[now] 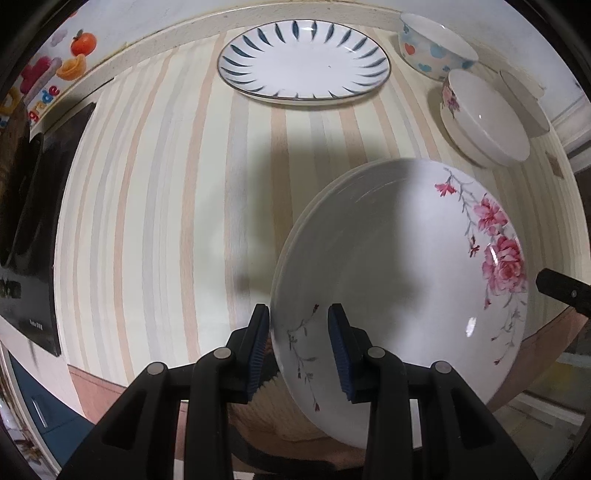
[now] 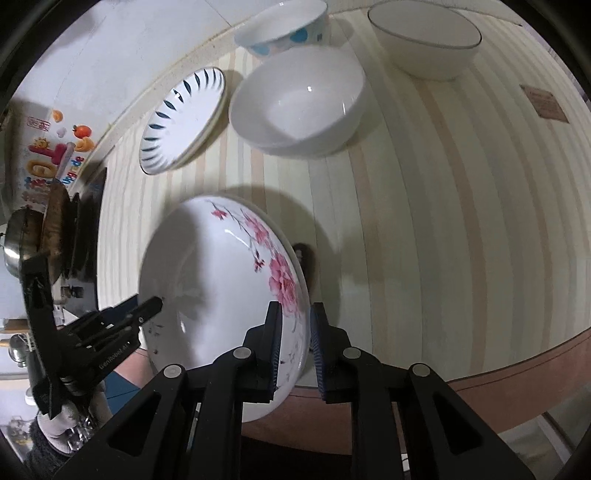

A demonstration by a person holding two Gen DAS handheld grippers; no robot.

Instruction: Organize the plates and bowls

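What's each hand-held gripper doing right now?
Left hand-held gripper: closed on the flowered plate's rim.
Right hand-held gripper: closed on the same plate's opposite rim.

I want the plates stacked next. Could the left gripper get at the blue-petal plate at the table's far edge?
Probably not yet: the left gripper straddles the pink-flowered white plate's rim. The striped tabletop toward the blue-petal plate looks bare.

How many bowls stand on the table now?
3: a bowl with blue and red hearts by the wall, a floral bowl in front of it, and a plain grey-rimmed bowl to their right. Others may be hidden.
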